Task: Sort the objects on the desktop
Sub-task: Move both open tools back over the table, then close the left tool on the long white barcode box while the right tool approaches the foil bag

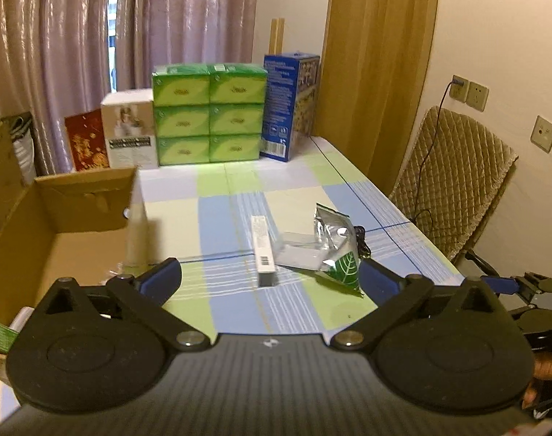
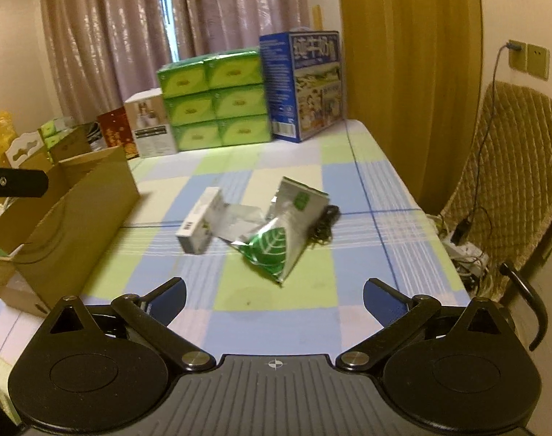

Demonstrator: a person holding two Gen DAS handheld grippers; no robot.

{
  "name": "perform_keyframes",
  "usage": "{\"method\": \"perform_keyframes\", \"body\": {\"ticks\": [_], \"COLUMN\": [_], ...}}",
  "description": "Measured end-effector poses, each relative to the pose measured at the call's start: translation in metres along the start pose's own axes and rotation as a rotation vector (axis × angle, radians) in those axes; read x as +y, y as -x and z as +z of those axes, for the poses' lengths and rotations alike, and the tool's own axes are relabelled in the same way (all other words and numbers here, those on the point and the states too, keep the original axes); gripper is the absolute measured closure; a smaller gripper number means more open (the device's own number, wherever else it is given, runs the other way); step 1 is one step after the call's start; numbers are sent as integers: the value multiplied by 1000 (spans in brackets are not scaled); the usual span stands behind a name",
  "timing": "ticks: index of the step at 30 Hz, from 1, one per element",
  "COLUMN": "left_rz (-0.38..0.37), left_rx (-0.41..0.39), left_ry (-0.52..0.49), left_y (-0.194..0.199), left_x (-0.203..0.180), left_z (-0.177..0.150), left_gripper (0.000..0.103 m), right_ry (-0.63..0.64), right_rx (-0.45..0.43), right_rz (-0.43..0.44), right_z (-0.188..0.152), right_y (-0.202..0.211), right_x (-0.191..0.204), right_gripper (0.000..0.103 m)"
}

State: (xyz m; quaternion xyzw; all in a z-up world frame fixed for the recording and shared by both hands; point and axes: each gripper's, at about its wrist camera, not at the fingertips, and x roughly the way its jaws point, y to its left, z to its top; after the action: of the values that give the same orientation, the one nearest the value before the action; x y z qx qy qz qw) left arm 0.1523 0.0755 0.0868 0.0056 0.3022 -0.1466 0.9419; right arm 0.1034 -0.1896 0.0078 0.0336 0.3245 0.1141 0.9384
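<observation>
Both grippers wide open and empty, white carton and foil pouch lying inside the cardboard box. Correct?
Not quite. White carton and foil pouch lie on the tablecloth, outside the cardboard box; right wrist view shows it. Left gripper and right gripper are open, empty.

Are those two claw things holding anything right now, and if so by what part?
Nothing is held. The left gripper and right gripper both have jaws wide open and empty; the foil bag and white box lie untouched on the table.
</observation>
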Motion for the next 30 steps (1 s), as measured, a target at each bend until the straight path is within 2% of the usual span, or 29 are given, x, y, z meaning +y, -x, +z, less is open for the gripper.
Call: {"method": "perform_keyframes", "body": {"ticks": [8,16,23,25,27,30], "left_rz": [8,12,33,41,37,33], "left_rx": [57,114,141,145,155,160], "left_ry": [-7,-21,-37,-32,-16,0], "left_y": [-51,-110,-159,-170,-181,-192], "left_x": [-9,-10,-7,-4,2,6], "left_z": [-5,-14,-23,-24,-23,-21], "left_gripper": [1,2,5,6,15,19], "right_ry": [-13,-29,4,11,13,13], "right_rx": [35,74,100,105,108,117], "right_rz": [1,37,36,43,52,64], "right_z": [2,9,17,20,22,23], "right_y": [-35,-82,-119,-129,-137,-149], "right_x": [-20,-31,-32,-31,-30,-25], "right_gripper": [2,2,2,2,3,7]}}
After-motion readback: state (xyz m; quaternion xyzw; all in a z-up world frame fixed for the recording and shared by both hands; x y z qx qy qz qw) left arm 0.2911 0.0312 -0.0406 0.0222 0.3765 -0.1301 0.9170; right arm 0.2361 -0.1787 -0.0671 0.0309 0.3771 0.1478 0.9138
